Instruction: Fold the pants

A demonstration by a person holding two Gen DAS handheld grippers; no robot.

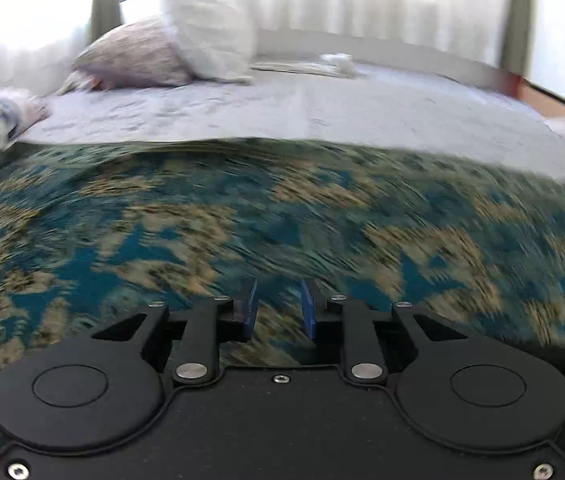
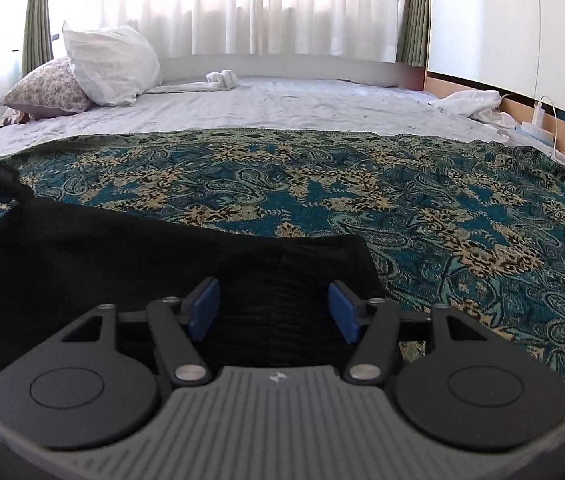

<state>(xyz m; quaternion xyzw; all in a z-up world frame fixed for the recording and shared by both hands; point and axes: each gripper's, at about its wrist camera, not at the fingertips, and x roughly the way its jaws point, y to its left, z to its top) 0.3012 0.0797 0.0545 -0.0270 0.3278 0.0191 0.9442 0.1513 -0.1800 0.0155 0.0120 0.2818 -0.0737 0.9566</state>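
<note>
Black fabric pants [image 2: 122, 264] lie spread on the teal-and-cream paisley bedspread [image 2: 402, 208]. Right gripper [image 2: 274, 308] poised over their near edge, jaws apart, nothing clamped. Left gripper [image 1: 278, 308] narrowly parted over bare bedspread, empty; view blurred.

- Left claw [image 1: 278, 308]: black body, blue pads [image 1: 249, 308] standing a narrow gap apart, nothing pinched between them; pointing forward and tilting downward.
- Right claw [image 2: 274, 312]: grey ribbed body, blue pads [image 2: 202, 312] standing wide apart, gripping nothing; also tilting downward.
</note>
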